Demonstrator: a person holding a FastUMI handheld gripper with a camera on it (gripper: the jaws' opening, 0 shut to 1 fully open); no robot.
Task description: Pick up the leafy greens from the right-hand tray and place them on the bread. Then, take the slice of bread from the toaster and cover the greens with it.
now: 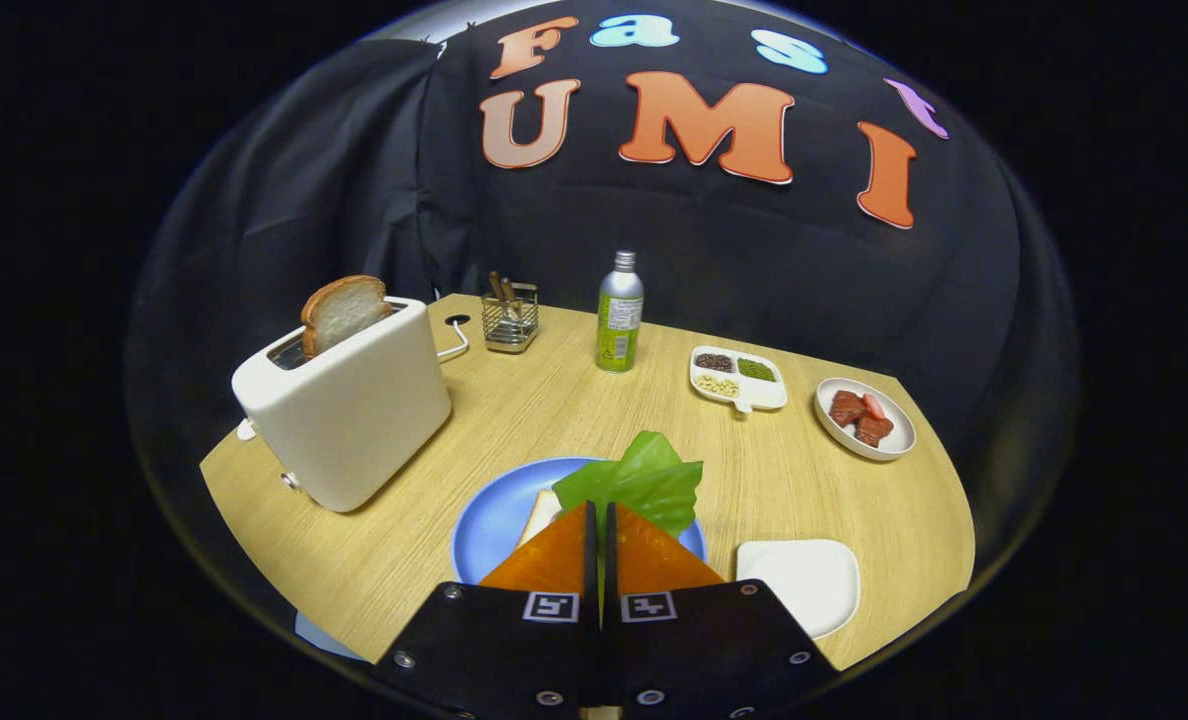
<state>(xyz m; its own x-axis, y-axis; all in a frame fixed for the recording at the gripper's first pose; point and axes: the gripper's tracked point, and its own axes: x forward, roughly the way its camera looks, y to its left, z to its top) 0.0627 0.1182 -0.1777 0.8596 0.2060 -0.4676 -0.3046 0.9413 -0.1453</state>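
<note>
pinching the leafy greens [637,482] between its nearly closed orange fingers [554,560], the hand-held gripper [600,520] is hovering over the blue plate [489,520], where a slice of bread [541,512] is peeking out beside the left finger. another bread slice [342,312] is standing in the white toaster [349,400] on the tabletop [554,410], and the white tray [804,580] is sitting just right of the plate.

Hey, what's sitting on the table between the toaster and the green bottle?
In the gripper view, a wire holder with brown sticks stands between the toaster and the bottle, set slightly farther back.
</note>
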